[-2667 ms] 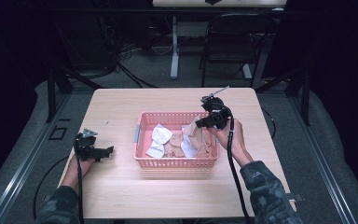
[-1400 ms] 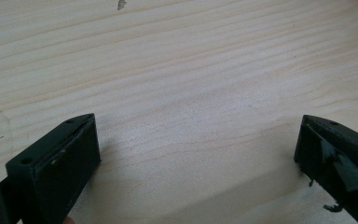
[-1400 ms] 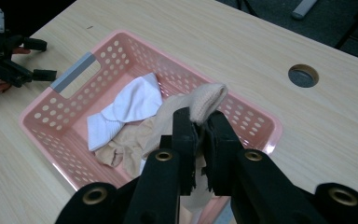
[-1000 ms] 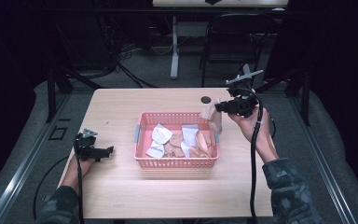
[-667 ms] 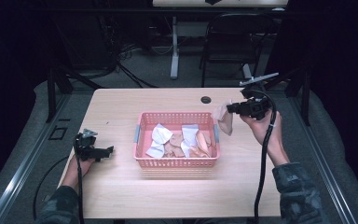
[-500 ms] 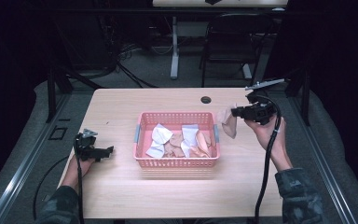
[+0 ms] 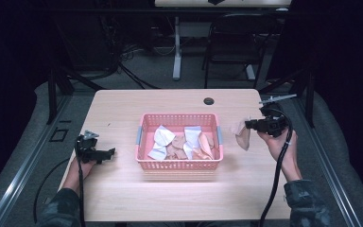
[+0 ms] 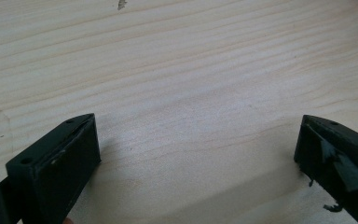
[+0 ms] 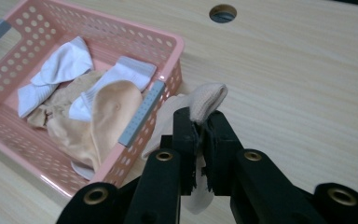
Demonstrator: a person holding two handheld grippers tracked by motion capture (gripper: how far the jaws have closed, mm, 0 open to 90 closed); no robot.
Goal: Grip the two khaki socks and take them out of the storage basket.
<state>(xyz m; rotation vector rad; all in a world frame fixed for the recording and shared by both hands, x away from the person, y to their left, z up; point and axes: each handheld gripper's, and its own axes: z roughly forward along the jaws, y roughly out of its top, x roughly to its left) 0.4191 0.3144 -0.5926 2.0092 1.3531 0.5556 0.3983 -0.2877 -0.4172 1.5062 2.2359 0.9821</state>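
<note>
Both gripper views settle it: right gripper (image 9: 199, 122) clamps beige sock (image 9: 205, 100); left gripper (image 8: 198, 154) gapes empty.

The basket (image 7: 179, 163) sits mid-tabletop (image 7: 123, 198) with socks (image 7: 160, 139) in it. Left tongs (image 7: 108, 153) lie left of it; right tongs (image 7: 247, 125), right of it, grip a sock (image 7: 241, 135).

A pale wooden surface (image 7: 123, 198) fills the middle of the high view. A pink basket (image 7: 179, 165) stands at its centre. A round cable hole (image 7: 209, 100) sits near its far edge, just right of centre. In the left gripper view, the bare grain carries a small dark mark (image 8: 120, 4) at the top.
</note>
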